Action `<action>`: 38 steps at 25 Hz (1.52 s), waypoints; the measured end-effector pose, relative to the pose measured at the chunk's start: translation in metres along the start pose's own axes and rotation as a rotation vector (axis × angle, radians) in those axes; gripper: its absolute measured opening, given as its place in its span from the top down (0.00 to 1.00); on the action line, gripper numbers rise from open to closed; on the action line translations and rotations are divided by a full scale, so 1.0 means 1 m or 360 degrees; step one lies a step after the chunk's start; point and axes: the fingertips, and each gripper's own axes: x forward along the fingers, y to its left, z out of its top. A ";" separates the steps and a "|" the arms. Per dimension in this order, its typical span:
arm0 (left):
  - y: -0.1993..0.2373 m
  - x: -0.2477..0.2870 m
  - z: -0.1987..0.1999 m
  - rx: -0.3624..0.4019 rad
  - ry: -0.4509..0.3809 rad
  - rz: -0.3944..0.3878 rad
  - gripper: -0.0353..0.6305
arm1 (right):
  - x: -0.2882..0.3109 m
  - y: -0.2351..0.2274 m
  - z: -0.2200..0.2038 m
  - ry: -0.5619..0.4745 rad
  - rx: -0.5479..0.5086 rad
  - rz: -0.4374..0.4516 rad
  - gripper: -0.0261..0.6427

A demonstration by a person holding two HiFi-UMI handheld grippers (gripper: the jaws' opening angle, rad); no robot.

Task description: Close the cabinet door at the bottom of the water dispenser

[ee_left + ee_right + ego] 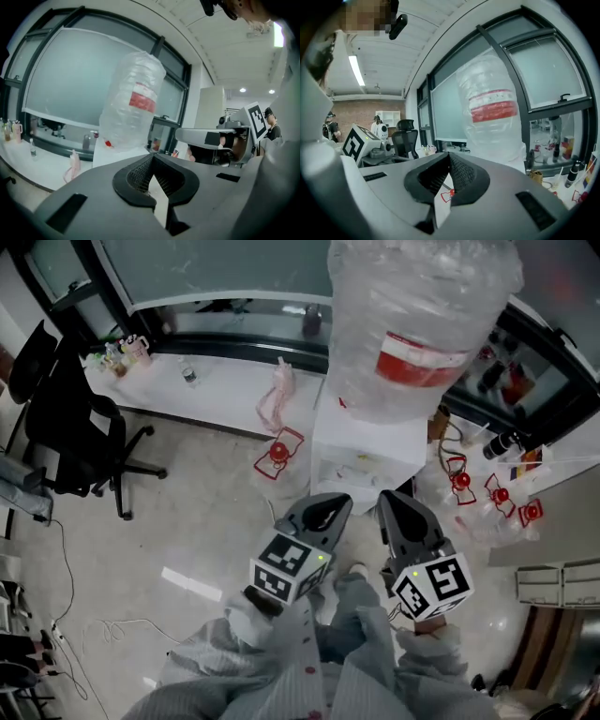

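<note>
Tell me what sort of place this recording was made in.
Most likely an office or lab workroom: a water dispenser with a big clear water jug on top, a black office chair on castors, and a long white counter under frosted windows.

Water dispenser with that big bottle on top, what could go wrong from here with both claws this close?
The left claw and right claw, both shut and empty, sit close below the bottle; a forward push might jolt it. The cabinet door shows in no view, so whether it closed is unconfirmed. On the floor beside the dispenser lie red wire-framed pieces, possibly underfoot.
</note>
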 end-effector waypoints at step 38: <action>-0.042 -0.033 0.062 0.0180 -0.0195 -0.0065 0.93 | -0.033 0.027 0.035 -0.0014 0.0034 -0.0005 0.94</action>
